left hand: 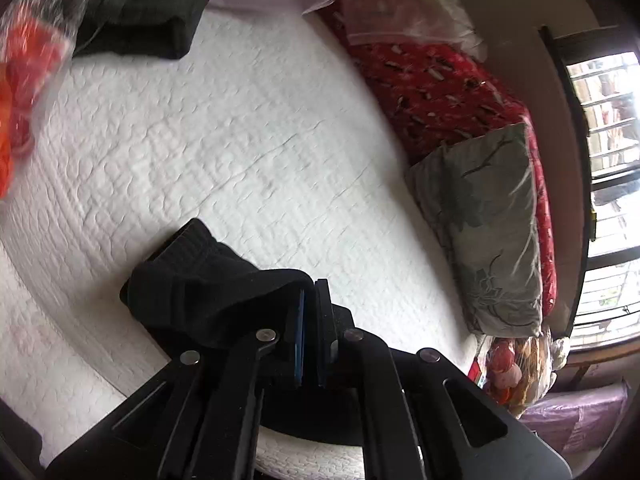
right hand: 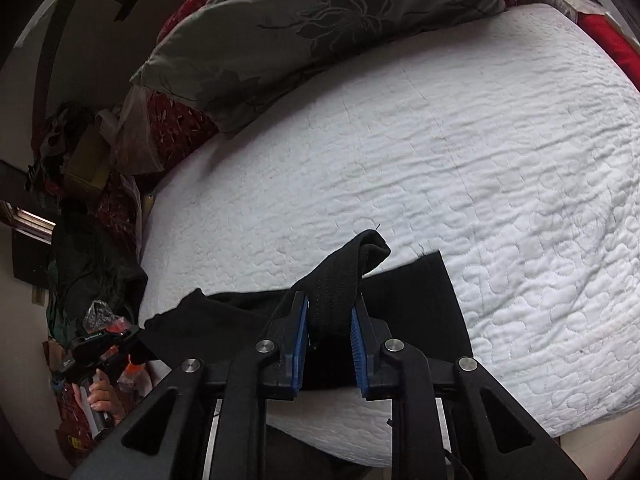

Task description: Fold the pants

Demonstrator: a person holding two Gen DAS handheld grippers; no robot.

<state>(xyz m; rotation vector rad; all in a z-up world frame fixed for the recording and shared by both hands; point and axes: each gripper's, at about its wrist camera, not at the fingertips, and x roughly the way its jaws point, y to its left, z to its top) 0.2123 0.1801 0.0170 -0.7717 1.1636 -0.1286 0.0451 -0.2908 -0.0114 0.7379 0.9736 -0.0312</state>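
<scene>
The black pants (right hand: 416, 292) lie near the front edge of the white quilted bed (right hand: 460, 160), with part hanging off the edge. My right gripper (right hand: 330, 312) is shut on a bunched band of the pants' black fabric, which sticks up between the blue pads. My left gripper (left hand: 310, 292) is shut on another corner of the pants (left hand: 200, 280), with the cloth draped over its left finger. The left gripper also shows in the right wrist view (right hand: 100, 344), held in a hand at the bed's left corner.
A grey floral pillow (left hand: 488, 232) and a red patterned quilt (left hand: 432, 84) lie along the bed's far side. A dark folded garment (left hand: 140, 8) sits at the far end. An orange item in clear plastic (left hand: 24, 80) is at left. A window (left hand: 608, 160) is at right.
</scene>
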